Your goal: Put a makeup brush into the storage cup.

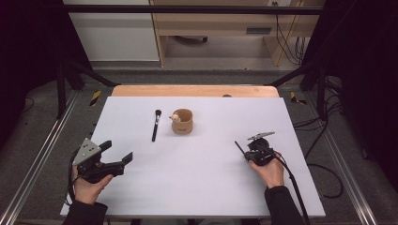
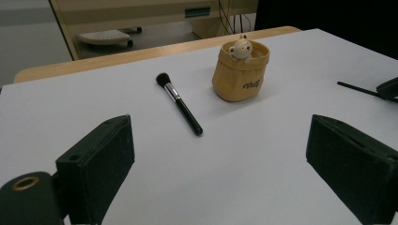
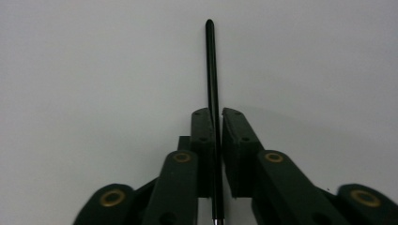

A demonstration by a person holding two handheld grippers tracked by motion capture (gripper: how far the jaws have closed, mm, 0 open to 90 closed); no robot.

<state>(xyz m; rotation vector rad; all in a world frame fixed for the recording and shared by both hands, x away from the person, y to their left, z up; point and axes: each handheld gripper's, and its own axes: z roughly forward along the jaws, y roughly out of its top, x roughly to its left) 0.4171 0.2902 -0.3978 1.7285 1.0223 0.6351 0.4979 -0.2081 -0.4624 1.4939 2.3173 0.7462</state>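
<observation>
My right gripper point(image 3: 216, 123) pinches a thin, glossy black stick point(image 3: 212, 75) between its matte pads, low over the smooth white table point(image 1: 202, 178) at its right side. My left gripper point(image 2: 220, 154) hangs with blocky jaws spread wide, nothing between them. Ahead lie a fluffy-tipped black makeup brush point(image 2: 179, 104) and a tan sack-shaped cup point(image 2: 240, 75).

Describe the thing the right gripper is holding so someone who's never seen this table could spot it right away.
On the white table, look near its right edge, where the right gripper is shut on a thin black stick. It is slimmer than the makeup brush beside the tan cup, and its visible end is a plain point, not bristles.
</observation>
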